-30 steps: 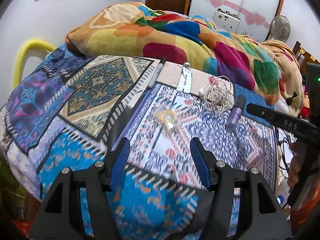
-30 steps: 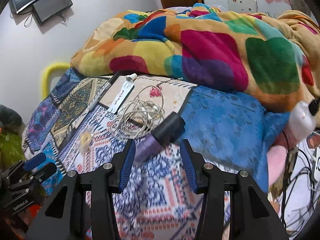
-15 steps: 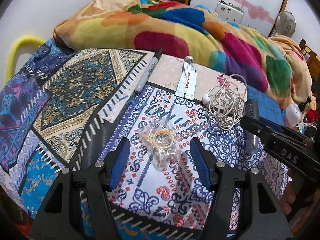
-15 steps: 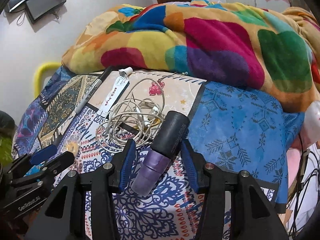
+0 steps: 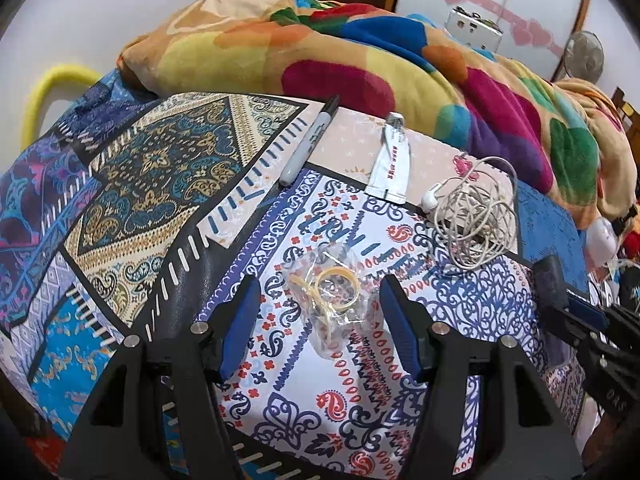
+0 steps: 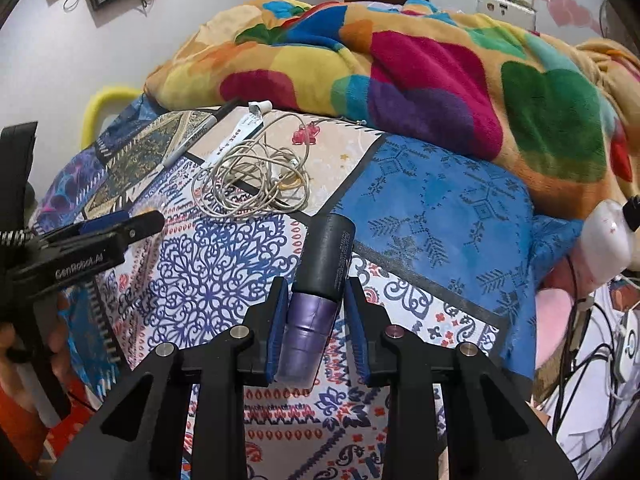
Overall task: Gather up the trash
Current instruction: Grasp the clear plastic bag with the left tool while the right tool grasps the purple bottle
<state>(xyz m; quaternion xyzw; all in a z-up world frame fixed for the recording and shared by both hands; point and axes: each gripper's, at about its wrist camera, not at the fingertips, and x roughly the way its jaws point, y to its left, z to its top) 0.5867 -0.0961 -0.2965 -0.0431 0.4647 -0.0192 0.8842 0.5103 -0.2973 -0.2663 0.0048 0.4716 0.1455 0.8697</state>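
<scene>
A clear plastic bag with yellow rubber bands lies on the patterned bedspread. My left gripper straddles it with its jaws closing, and both pads stand clear of the bag. In the right wrist view a purple tube with a black cap lies on the bedspread between the fingers of my right gripper. Those jaws are closing too: the left pad is at the tube, the right pad a sliver off. The left gripper shows at the left edge of that view.
A black marker, a white sachet and tangled white earphones lie further back. A heaped multicoloured blanket lies behind them. A white bottle and cables hang off the right edge. A yellow rail stands at the left.
My left gripper moved forward and down until the bag lay between its fingers. My right gripper advanced over the purple tube and its jaws narrowed around it.
</scene>
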